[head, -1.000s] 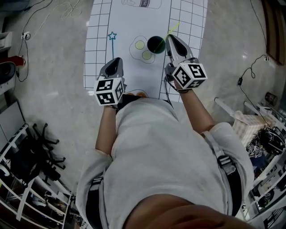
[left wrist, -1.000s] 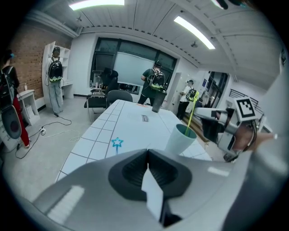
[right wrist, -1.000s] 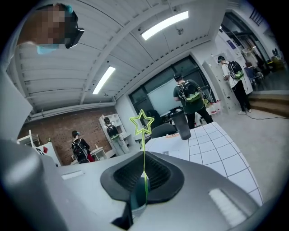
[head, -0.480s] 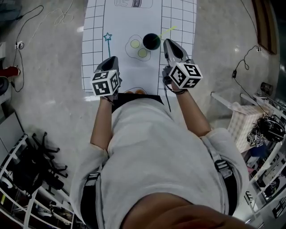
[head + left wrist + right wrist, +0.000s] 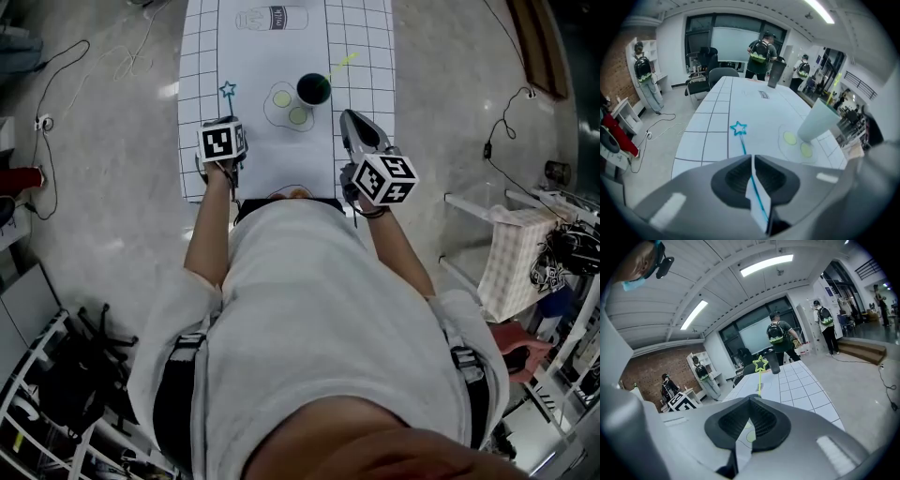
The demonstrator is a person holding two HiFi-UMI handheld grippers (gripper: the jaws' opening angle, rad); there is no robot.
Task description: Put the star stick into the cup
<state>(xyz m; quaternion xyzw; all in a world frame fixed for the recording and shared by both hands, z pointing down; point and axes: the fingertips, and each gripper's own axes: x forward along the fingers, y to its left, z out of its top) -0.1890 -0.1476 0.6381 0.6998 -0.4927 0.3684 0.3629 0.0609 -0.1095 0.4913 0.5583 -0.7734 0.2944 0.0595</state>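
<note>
now left gripper hovers over blue star stick near mat edge.

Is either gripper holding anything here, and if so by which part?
The left gripper appears shut on the blue star stick, pinching its shaft towards the plain end, with the star end pointing out ahead. The right gripper is shut and empty.

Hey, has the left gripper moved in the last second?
Yes. The left gripper went forward from the table's near edge toward the blue star stick, in the head view.
</note>
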